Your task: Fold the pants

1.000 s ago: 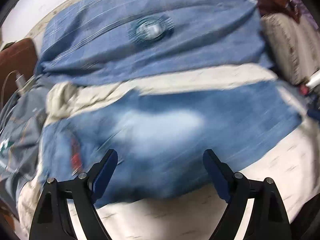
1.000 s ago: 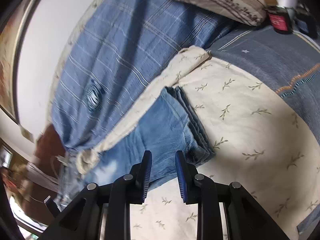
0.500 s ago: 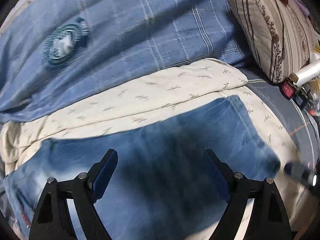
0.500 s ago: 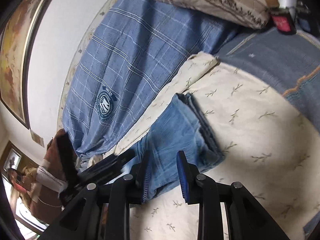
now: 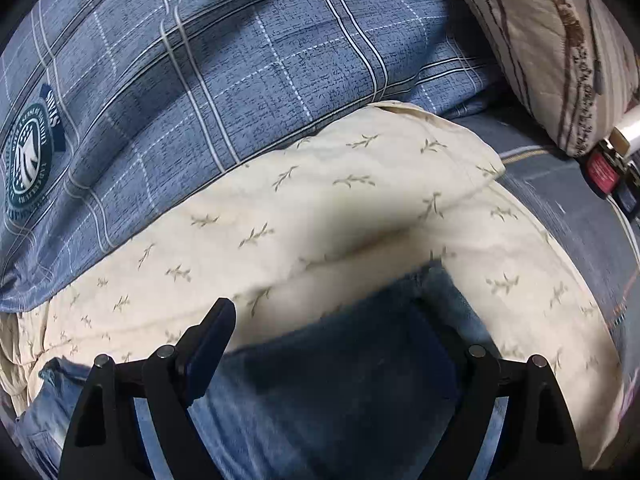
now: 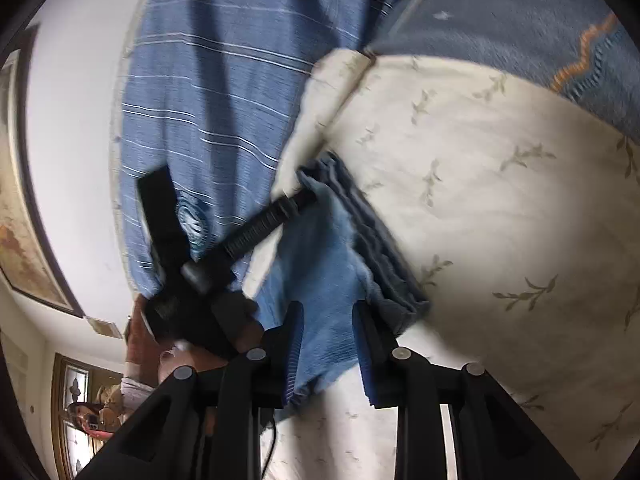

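Blue denim pants point(image 5: 340, 380) lie folded lengthwise on a cream leaf-print bedsheet point(image 5: 320, 208). My left gripper point(image 5: 332, 344) is open, its wide-spread fingers low over the pants near their hem end; the right finger is partly hidden by denim. In the right wrist view the pants point(image 6: 332, 256) show stacked hem edges, and the left gripper point(image 6: 264, 224) reaches onto their far corner. My right gripper point(image 6: 328, 344) stands narrowly open just above the near edge of the pants, with denim showing between its fingers.
A blue plaid blanket with a round crest point(image 5: 200, 60) lies beyond the sheet. A striped quilted pillow point(image 5: 560, 40) and small bottles point(image 5: 608, 168) sit at the right. A grey-blue cover with an orange zigzag point(image 6: 560, 20) borders the sheet. A wall with a framed picture point(image 6: 24, 220) stands at the left.
My left gripper has swept along the pants toward the hem end and dropped closer to the denim. My right gripper has moved in over the near edge of the pants.
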Demonstrator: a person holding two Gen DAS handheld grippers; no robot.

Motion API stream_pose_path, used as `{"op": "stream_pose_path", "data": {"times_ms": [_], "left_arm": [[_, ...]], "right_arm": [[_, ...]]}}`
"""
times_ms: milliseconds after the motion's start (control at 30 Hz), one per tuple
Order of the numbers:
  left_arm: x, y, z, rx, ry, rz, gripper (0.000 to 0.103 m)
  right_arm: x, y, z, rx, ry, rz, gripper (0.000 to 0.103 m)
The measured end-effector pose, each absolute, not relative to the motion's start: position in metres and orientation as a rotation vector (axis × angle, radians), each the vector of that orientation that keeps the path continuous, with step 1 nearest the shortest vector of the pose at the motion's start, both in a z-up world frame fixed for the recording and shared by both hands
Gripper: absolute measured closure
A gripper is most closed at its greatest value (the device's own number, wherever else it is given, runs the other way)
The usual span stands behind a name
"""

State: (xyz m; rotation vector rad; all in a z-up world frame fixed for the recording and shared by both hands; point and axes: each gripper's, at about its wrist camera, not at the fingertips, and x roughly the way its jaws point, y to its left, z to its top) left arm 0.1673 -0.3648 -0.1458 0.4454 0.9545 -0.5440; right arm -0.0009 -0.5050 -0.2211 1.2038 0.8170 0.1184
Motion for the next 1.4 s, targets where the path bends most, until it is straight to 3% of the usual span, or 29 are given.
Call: {"op": "stream_pose_path", "data": {"times_ms": [267, 433, 467, 567, 867, 1333, 1400], "left_arm": [[0.180, -0.373, -0.149, 0.420, 0.998, -0.516, 0.014], [0.177, -0.338, -0.125, 0.250, 1.019, -0.570, 0.014], [0.174, -0.329, -0.120, 0.233, 1.018, -0.576, 0.014], [0.158, -0.305, -0.113, 0.240, 1.000, -0.587, 0.014], [0.119, -0.263, -0.134, 0.274, 1.018, -0.550, 0.014], [0.124, -0.286, -0.164, 0.324, 1.060, -0.585, 0.014], [0.123, -0.284, -0.165, 0.321, 1.052, -0.597, 0.014]], "right_arm": [[0.004, -0.499, -0.221, 1.166, 0.850, 0.128, 0.076], [-0.011, -0.515, -0.208, 1.183, 0.727, 0.156, 0.072], [-0.015, -0.519, -0.208, 1.190, 0.710, 0.151, 0.068], [-0.027, -0.529, -0.210, 1.251, 0.666, 0.128, 0.038], [-0.034, -0.524, -0.224, 1.249, 0.748, 0.099, 0.038], [0.001, -0.515, -0.231, 1.228, 0.775, 0.028, 0.040], [0.005, -0.516, -0.232, 1.255, 0.760, 0.025, 0.044]]}}
